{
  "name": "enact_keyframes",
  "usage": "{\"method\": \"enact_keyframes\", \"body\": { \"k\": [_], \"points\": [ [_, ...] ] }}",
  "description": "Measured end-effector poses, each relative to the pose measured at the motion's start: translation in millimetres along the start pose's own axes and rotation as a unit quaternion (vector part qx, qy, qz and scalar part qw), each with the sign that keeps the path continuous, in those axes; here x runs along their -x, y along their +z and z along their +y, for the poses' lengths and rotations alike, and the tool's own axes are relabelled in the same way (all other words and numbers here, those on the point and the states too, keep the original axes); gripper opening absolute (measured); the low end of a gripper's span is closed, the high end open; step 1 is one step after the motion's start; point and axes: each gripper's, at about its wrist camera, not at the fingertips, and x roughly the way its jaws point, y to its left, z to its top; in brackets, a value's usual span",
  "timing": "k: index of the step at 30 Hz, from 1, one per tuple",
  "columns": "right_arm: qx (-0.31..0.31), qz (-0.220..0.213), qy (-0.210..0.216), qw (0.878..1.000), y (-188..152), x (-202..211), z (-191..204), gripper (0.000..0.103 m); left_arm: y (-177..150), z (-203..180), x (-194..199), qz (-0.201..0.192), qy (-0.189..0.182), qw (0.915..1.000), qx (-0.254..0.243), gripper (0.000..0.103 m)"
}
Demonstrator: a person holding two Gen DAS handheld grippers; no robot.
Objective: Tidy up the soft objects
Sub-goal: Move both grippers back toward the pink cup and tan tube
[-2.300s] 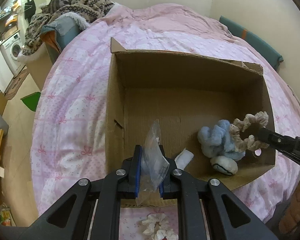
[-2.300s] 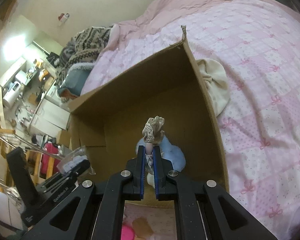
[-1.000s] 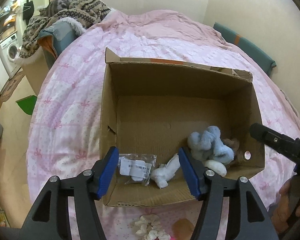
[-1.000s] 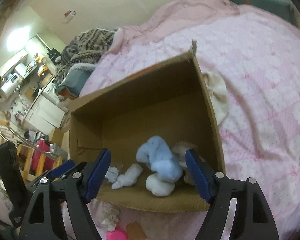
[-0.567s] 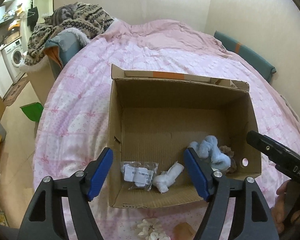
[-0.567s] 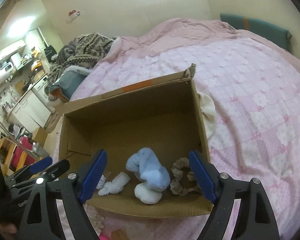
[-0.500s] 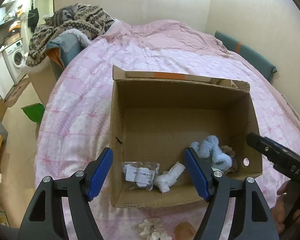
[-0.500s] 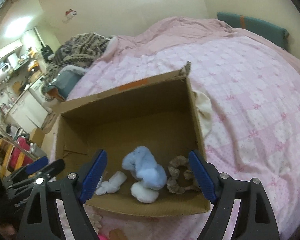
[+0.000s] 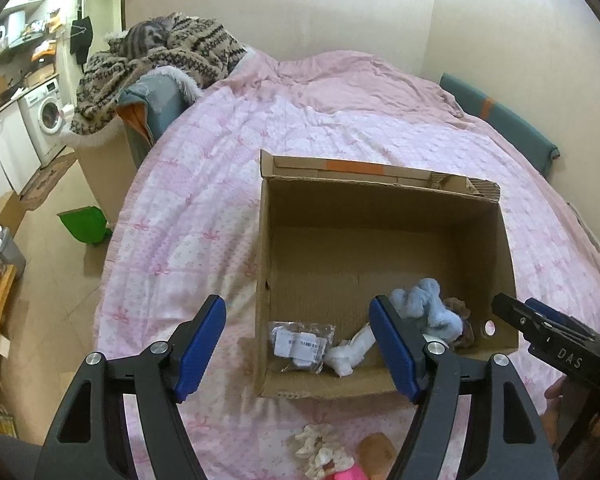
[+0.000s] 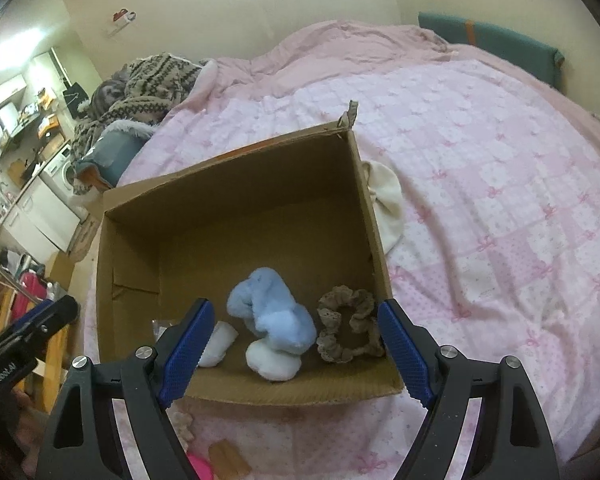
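An open cardboard box [image 9: 380, 196] [image 10: 236, 168] sits on the pink bed. Inside lie a clear plastic bag [image 9: 300, 344], a white sock [image 9: 350, 354] [image 10: 218, 344], a blue fluffy piece [image 9: 424, 308] [image 10: 272, 312], a white ball [image 10: 272, 362] and a beige scrunchie [image 10: 346, 330]. My left gripper [image 9: 300, 350] is open and empty, above the box's near left part. My right gripper [image 10: 296, 350] is open and empty, above the box's near edge. A white scrunchie [image 9: 320, 446], a tan item [image 9: 376, 446] and a pink item [image 9: 350, 474] lie on the bed in front of the box.
A cream cloth [image 10: 386, 204] lies against the box's right side. A patterned blanket pile [image 9: 160, 52] lies on a chair at the bed's left. A green bin [image 9: 84, 224] stands on the floor. A teal headboard [image 9: 500, 120] runs along the right wall.
Both grippers opened, dropping the plastic bag and the beige scrunchie into the box, then pulled back and up from it.
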Motion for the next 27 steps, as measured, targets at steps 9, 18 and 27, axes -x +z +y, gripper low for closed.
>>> {"method": "enact_keyframes", "body": {
  "k": [9, 18, 27],
  "points": [
    [0.026, -0.008, -0.009, 1.000, -16.4, 19.8, 4.6, 0.089, -19.6, 5.1, 16.0, 0.005, 0.013, 0.9999, -0.005, 0.072],
    [0.023, 0.004, 0.008, 1.000, -34.5, 34.4, 6.7, 0.089, -38.8, 6.5, 26.5, 0.013, 0.026, 0.9995, -0.011, 0.072],
    [0.018, 0.020, 0.014, 1.000, -51.5, 44.5, 12.3, 0.089, -51.0, 6.3, 29.3, 0.024, 0.018, 0.9995, -0.006, 0.072]
  ]
}}
